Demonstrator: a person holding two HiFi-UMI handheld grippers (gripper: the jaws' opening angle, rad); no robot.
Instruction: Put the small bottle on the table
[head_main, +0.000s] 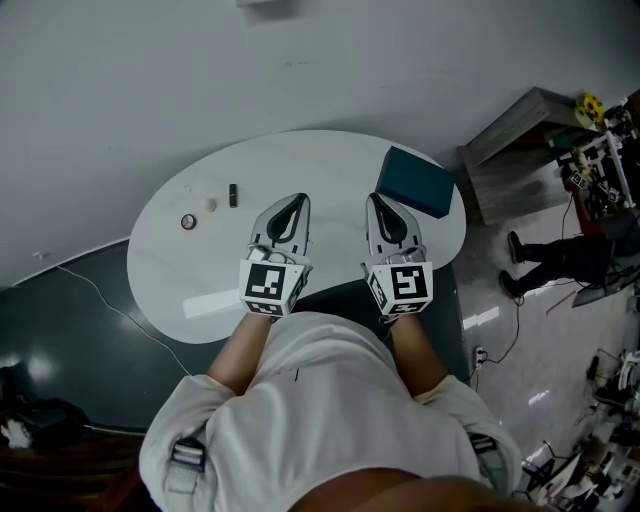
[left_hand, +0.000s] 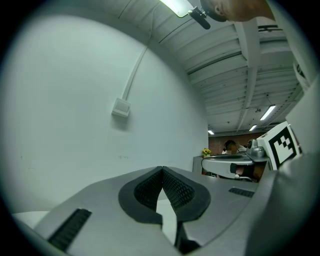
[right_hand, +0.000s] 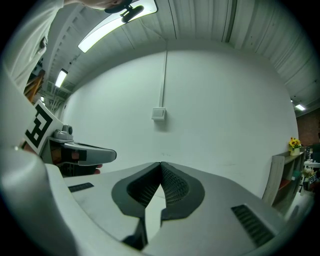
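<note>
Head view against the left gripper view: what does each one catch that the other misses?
Only the head view shows the things lying on the white table: a small bottle, a small ring and a teal box.

Only the left gripper view shows a wall box with its conduit running up the wall, and the ceiling lights.

Both show the left tongs, closed with nothing between them, and the right tongs alongside.
</note>
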